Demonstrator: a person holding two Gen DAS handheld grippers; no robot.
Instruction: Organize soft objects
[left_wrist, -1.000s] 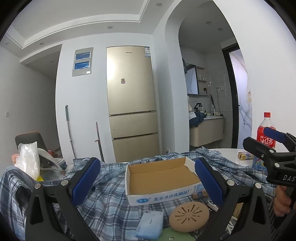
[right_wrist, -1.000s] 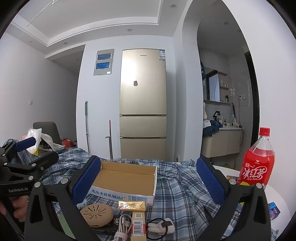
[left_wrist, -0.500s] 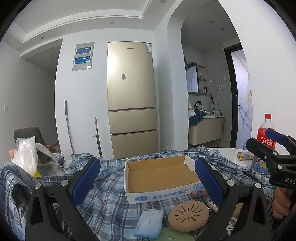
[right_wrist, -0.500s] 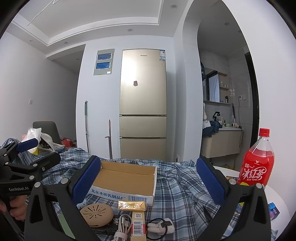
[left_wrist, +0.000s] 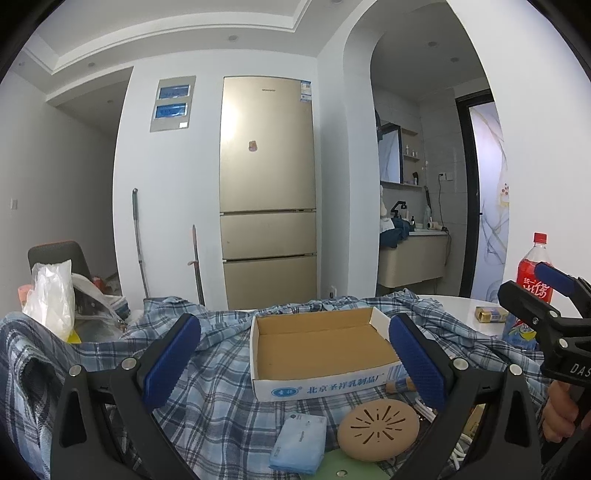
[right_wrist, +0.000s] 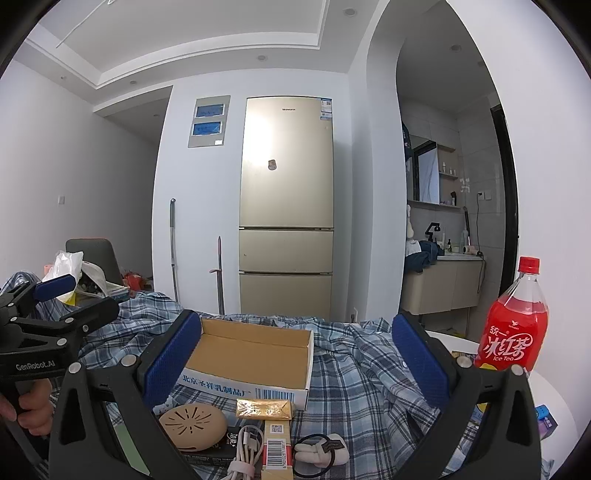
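Observation:
A blue plaid shirt (left_wrist: 221, 387) lies spread over the table, also in the right wrist view (right_wrist: 354, 380). An empty cardboard box (left_wrist: 317, 347) sits on it, also in the right wrist view (right_wrist: 251, 354). In front lie a blue tissue pack (left_wrist: 299, 441), a round beige pad (left_wrist: 378, 430) and a fluffy hair tie (right_wrist: 321, 452). My left gripper (left_wrist: 295, 362) is open and empty above the shirt, before the box. My right gripper (right_wrist: 295, 362) is open and empty, to the right of the left one.
A red ice tea bottle (right_wrist: 513, 325) stands on the white table at the right. A gold packet (right_wrist: 264, 408), a barcode box (right_wrist: 275, 448) and a white cable (right_wrist: 245, 452) lie near the front. A white plastic bag (left_wrist: 51, 295) and a chair are at the left.
The left gripper has tilted down and drifted a little; the box and shirt sit lower in its view. The right gripper has stayed still. Both remain open.

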